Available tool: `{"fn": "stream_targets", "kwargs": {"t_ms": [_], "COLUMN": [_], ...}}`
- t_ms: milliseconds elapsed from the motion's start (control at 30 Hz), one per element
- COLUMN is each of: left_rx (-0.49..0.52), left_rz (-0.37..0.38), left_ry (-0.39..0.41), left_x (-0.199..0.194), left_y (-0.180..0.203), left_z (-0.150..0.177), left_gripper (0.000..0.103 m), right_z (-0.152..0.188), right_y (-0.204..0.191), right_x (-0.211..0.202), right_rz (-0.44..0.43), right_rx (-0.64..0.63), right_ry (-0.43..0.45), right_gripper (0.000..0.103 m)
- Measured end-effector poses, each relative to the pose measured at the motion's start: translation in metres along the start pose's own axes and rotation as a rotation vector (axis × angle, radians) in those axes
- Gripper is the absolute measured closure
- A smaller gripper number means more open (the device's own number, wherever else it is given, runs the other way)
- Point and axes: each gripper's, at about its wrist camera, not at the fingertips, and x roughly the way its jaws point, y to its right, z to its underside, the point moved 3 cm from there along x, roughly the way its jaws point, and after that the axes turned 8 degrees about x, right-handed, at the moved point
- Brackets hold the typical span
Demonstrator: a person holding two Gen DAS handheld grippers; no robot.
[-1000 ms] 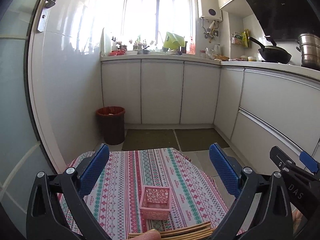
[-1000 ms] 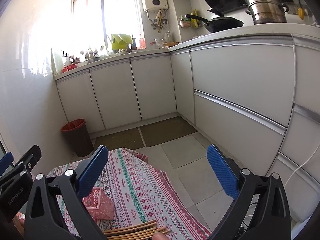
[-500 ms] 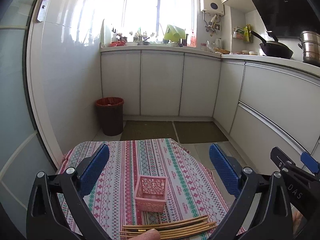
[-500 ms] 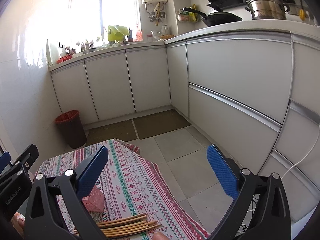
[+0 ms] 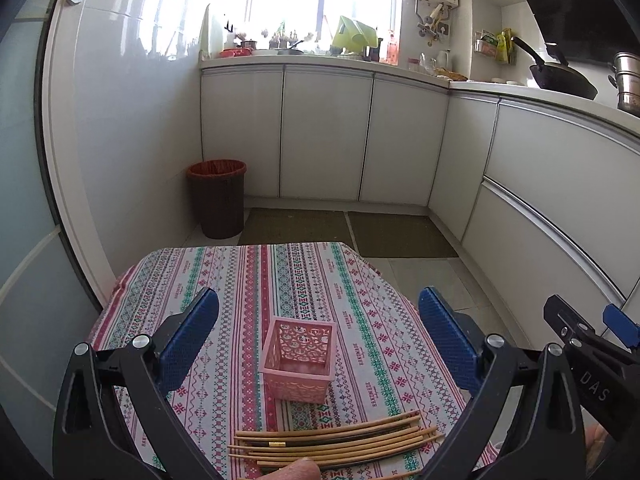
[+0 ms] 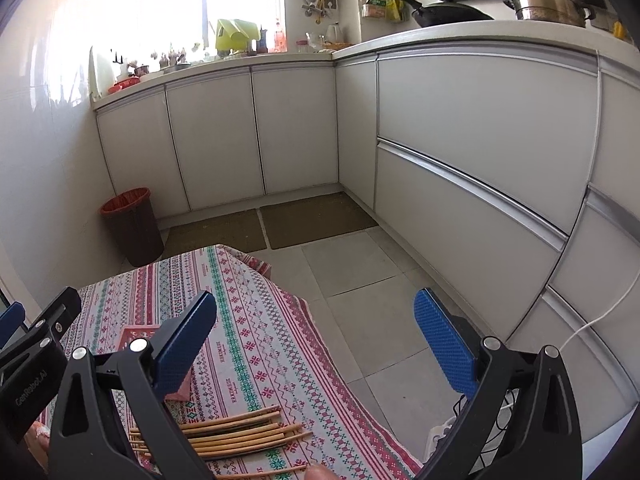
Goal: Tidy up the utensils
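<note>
On the desk (image 5: 224, 280), under a striped patterned cloth: one pink openwork basket (image 5: 297, 360), upright, mouth up, apparently empty, standing near the middle. Just in front of it, on the near edge: one loose row of bamboo chopsticks (image 5: 332, 440), lying flat and crosswise, roughly parallel, tips fanned slightly to the right; apart from the basket, not touching it.

Left tool (image 5: 318, 344): released, blue pads spread wide, nothing between them, hovering above the basket and chopsticks. Right tool (image 6: 316, 344): likewise released and unloaded, held off to the right, its right pad out over the floor, the chopsticks (image 6: 236, 436) low at its left.

Step in hand, as judged: the first pick of chopsticks for the basket (image 6: 136, 336). Recommended handling:
- Lower one tool across the sticks, pads closing on their width, near mid-length so the load does not tip.
- Take a few at a time; smooth round sticks roll and may slip free of a wide bundle.
- Turn them upright before lowering into the basket.
- The basket looks light; steady it with the other tool.

A dark stick may lie among the pale ones; the view is too low to confirm.
</note>
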Motion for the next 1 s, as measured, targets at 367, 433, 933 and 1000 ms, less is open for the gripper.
{"fn": "stream_targets", "kwargs": {"t_ms": [367,433,933,1000], "left_rx": [-0.010,-0.009,-0.004,-0.004], "left_rz": [0.005,0.005,0.005,0.006], "left_ry": [-0.019,-0.017,-0.027,-0.028], "left_x": [0.0081,0.0084,0.0105,0.0110], "left_y": [-0.0008,-0.0002,0.0002,0.0005], "left_z": [0.0001,0.0002,0.0016,0.0022], "left_gripper": [0.007,0.007,0.007,0.007], "right_z": [0.0043,0.0045,0.0052,0.0057], "right_y": [0.0001,0.0004,-0.0009,-0.0006], "right_x": [0.0103,0.0108,0.0112,0.0115], "right_rz": [0.012,0.010,0.010,0.011], "right_rx": [-0.002,-0.001,0.002,0.003], "right_ry": [-0.024,-0.026,-0.031,-0.033], "right_gripper": [0.007,0.007,0.007,0.007]}}
